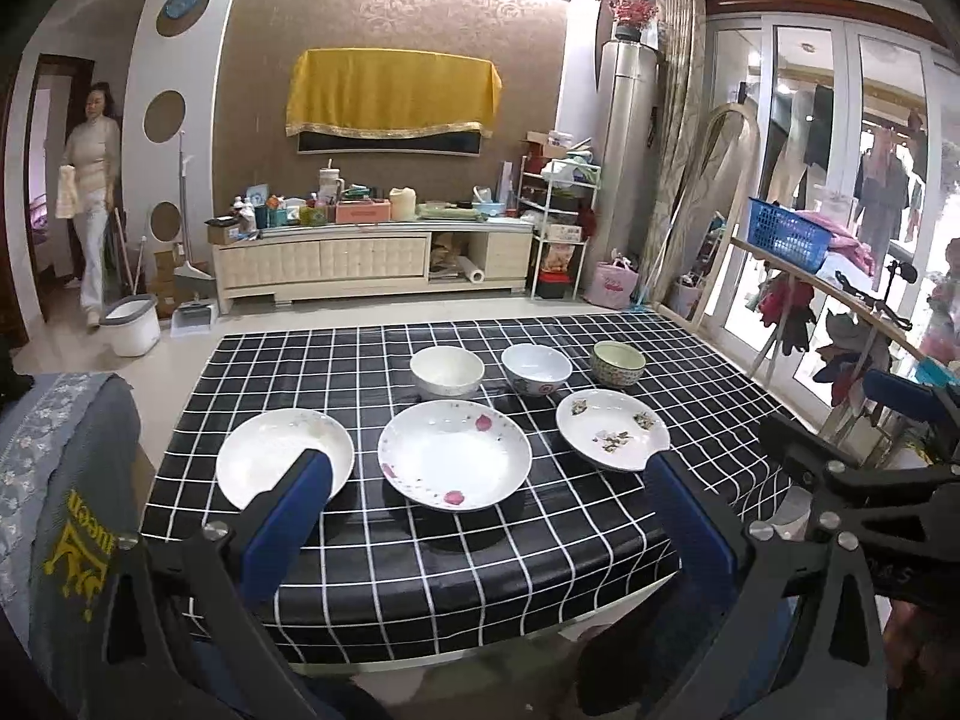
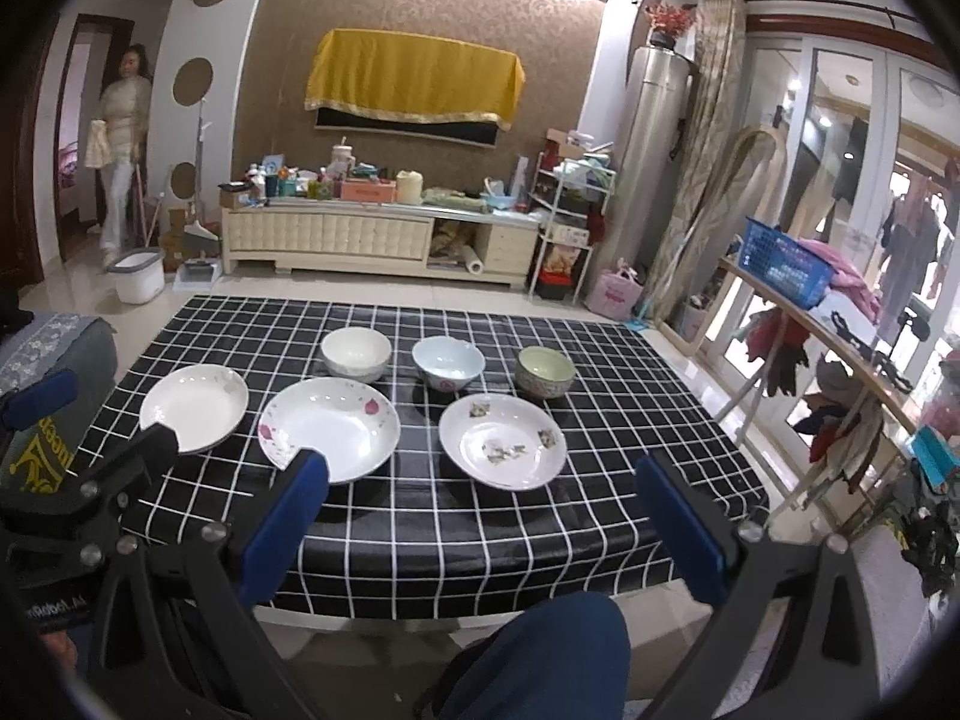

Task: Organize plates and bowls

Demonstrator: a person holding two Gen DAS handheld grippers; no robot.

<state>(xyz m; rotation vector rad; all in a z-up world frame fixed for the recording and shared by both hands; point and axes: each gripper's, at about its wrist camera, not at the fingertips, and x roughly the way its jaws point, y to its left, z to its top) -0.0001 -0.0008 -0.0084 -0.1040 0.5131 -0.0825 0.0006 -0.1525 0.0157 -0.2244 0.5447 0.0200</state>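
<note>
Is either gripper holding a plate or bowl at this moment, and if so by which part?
Nothing is held. The left gripper and right gripper are both wide open above the near table edge, short of the plates and bowls.

Three white plates (image 1: 455, 455) lie before three upright bowls (image 1: 536, 369), all apart.

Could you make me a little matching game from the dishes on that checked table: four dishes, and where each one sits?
Dishes:
1. green-rimmed bowl
2. plate with pink petals
3. plain white bowl
4. plate with grey-brown patches

Places:
A. front row, middle
B. back row, right end
C. front row, right end
D. back row, left end

Pairs: 1-B, 2-A, 3-D, 4-C
</note>
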